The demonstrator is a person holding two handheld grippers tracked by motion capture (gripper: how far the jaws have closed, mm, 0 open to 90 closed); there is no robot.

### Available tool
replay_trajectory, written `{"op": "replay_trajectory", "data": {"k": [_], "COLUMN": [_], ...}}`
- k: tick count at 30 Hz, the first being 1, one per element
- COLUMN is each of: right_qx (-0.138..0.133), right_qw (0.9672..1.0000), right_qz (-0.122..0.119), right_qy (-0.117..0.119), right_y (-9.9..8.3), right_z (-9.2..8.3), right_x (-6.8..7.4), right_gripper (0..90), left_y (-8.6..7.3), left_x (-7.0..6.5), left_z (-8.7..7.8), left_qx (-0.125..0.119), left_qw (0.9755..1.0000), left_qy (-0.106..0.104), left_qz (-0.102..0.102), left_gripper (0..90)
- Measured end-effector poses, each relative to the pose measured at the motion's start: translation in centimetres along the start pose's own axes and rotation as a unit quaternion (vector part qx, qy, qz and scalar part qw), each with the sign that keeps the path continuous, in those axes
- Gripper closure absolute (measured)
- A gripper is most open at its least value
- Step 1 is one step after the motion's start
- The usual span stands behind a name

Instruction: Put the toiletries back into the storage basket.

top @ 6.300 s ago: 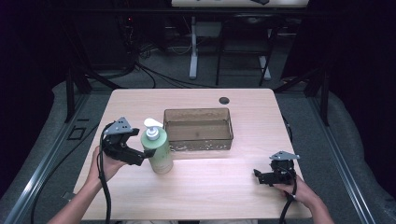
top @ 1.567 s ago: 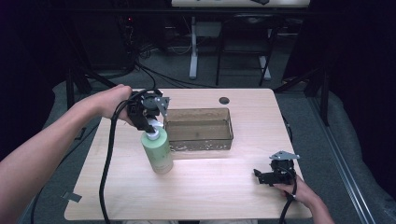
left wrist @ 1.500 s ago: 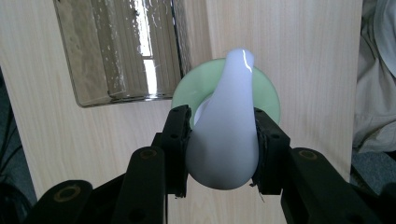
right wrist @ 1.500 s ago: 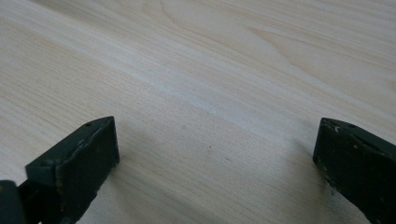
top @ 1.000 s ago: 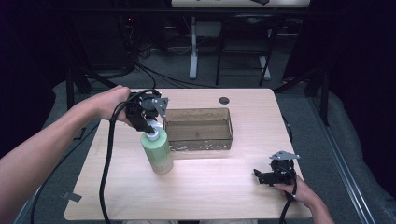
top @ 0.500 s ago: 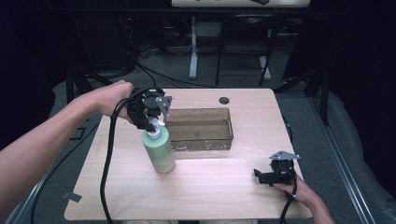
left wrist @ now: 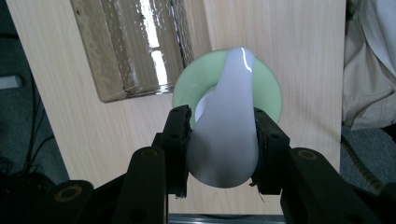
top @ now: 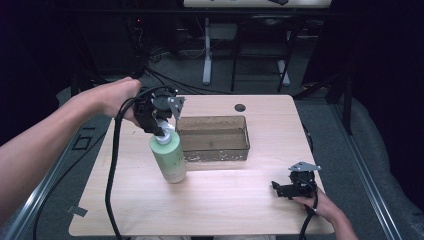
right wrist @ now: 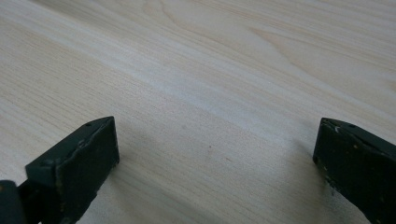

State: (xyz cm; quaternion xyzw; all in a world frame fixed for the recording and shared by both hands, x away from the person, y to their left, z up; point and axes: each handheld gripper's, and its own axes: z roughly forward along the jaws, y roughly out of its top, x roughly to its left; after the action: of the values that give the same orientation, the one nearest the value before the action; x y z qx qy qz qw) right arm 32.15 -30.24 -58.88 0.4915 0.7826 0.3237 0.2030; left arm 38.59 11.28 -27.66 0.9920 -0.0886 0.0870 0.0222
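clamping pump head (left wrist: pixel 226 135); high view: green bottle (top: pixel 169 160)

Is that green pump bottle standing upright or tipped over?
Upright. The green pump bottle stands on its base on the table, beside the clear bin, with the left gripper clamped on its white pump head.

On the wooden table (top: pixel 225 205), the clear plastic bin (top: pixel 214 139) sits just past centre and blocks the middle lane. At its nine o'clock the green pump bottle (top: pixel 170 157) stands just beside its left wall, leaving barely a gap there. From six o'clock, the whole near strip of tabletop is bare between the bottle and the right gripper (top: pixel 290 187) at four o'clock. The far edge around twelve o'clock is bare apart from a small dark hole (top: pixel 240 107).
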Motion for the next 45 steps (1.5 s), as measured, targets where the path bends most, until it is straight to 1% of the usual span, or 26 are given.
{"op": "replay_trajectory", "data": {"k": [3,7,11,18,22,27,38,39,44,45], "right_qx": [-0.001,-0.001,0.0,-0.001,-0.003,-0.002,-0.003,-0.003,-0.003,-0.002], "right_qw": [1.0,1.0,1.0,1.0,1.0,1.0,1.0,1.0,1.0,1.0], "right_qz": [0.0,0.0,0.0,0.0,0.001,0.001,0.001,0.001,0.001,0.0], "right_qy": [0.0,0.0,0.0,0.0,0.0,0.0,-0.001,-0.002,-0.001,-0.001], "right_y": [0.0,0.0,0.0,0.0,0.0,0.0,0.0,0.0,0.0,0.0], "right_z": [0.0,0.0,0.0,0.0,0.0,0.0,0.0,0.0,0.0,0.0], "right_x": [0.0,0.0,0.0,0.0,0.0,0.0,0.0,0.0,0.0,0.0], "right_gripper": [0.0,0.0,0.0,0.0,0.0,0.0,0.0,0.0,0.0,0.0], "left_y": [0.2,0.4,0.6,0.6,0.9,1.0,1.1,1.1,1.1,1.1], "left_x": [0.0,0.2,0.3,0.5,0.6,0.7,1.2,1.3,1.7,1.8], "left_z": [-0.8,-1.3,-1.6,-2.0,-2.6,-3.1,-4.1,-4.3,-5.0,-5.2], "left_qx": [0.004,0.005,0.01,0.009,0.01,0.014,0.017,0.015,0.013,0.014], "left_qw": [1.0,1.0,0.9999,0.9999,0.9999,0.9998,0.9997,0.9997,0.9996,0.9995], "left_qy": [0.003,0.003,0.006,0.006,0.009,0.01,0.019,0.019,0.023,0.027], "left_qz": [0.0,0.001,0.003,0.001,0.006,0.007,0.001,-0.002,-0.004,-0.007], "left_gripper": [63.3,63.3,63.4,63.3,63.3,63.3,63.3,63.3,63.3,63.4]}}
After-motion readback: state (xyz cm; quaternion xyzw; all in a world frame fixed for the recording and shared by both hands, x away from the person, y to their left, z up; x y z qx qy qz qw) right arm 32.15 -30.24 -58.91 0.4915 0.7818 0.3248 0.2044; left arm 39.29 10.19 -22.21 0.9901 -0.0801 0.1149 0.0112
